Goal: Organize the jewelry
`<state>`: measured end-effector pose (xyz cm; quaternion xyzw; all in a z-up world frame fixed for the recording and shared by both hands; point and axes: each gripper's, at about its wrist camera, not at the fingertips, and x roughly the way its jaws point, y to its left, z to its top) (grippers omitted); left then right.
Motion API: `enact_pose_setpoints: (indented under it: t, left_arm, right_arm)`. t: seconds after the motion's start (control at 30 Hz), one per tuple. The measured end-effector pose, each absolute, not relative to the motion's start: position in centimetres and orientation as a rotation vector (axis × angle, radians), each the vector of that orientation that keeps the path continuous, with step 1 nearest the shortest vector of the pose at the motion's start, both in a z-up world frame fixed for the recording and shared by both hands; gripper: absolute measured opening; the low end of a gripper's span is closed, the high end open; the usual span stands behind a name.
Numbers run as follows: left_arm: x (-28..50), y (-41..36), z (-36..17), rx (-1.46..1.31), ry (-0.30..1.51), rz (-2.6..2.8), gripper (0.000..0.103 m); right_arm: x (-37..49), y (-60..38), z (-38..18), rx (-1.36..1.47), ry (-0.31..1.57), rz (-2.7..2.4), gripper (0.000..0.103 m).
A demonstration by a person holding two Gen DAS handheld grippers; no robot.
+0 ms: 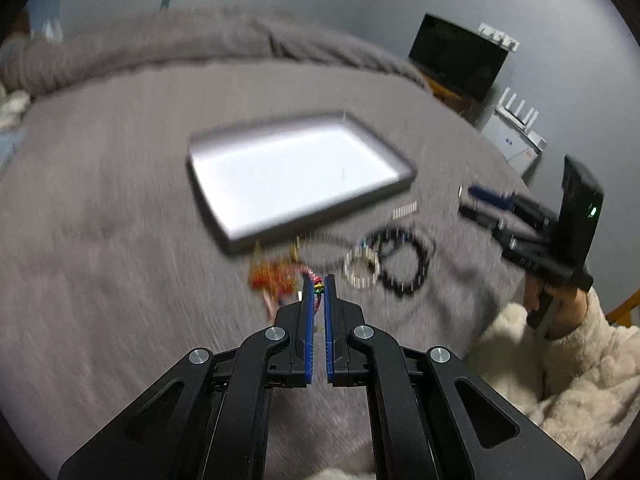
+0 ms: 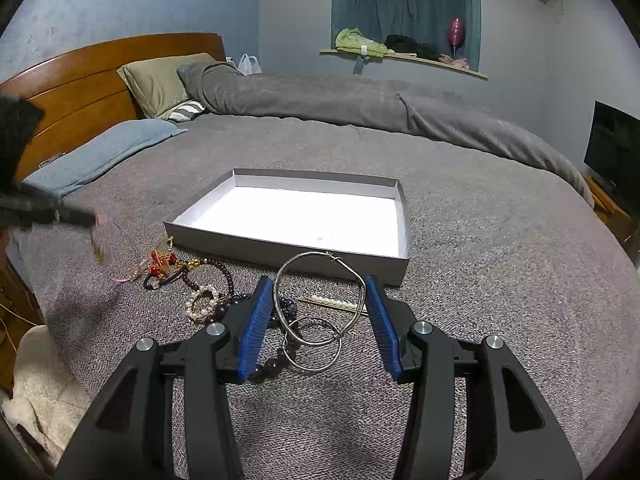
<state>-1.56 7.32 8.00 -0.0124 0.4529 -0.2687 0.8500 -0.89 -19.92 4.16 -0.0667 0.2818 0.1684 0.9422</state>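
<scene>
Left gripper [image 1: 319, 286]: blue pads nearly together, pinching a thin strand with small red, green and yellow beads [image 1: 318, 285]; view blurred.
Right gripper [image 2: 320, 292]: pads spread wide, straddling a large silver wire hoop [image 2: 320, 292] without gripping it.
Jewelry pile: white pearl bracelet [image 2: 203, 301], dark purple bead strand [image 2: 224, 276], red-bead ornament [image 2: 162, 262], on grey bedspread [image 2: 500, 280].
Tray: shallow grey cardboard box with white inside [image 2: 288, 246], just beyond the pile.

tray [image 2: 280, 240] set on bed cover [image 2: 480, 280], pillows [image 2: 160, 80] behind it | jewelry heap [image 2: 200, 292] laid just before tray's near wall | wire hoops [image 2: 316, 320] placed right of heap, between right gripper [image 2: 320, 316] fingers
</scene>
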Motion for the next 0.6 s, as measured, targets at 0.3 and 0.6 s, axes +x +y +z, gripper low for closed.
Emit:
enact_pose_setpoints:
  t: [0.3,0.6]
  left_arm:
    - [-3.6,9.0,6.1,-0.061,1.052,-0.556,0.005]
    - [-4.5,9.5,10.3,-0.011,1.009,-0.539,0.005]
  right_arm:
    - [-1.0,-19.7,4.3,-0.139,0.573,0.347,0.048]
    - [-1.0,-19.5,4.1,-0.133,0.577,0.355,0.048]
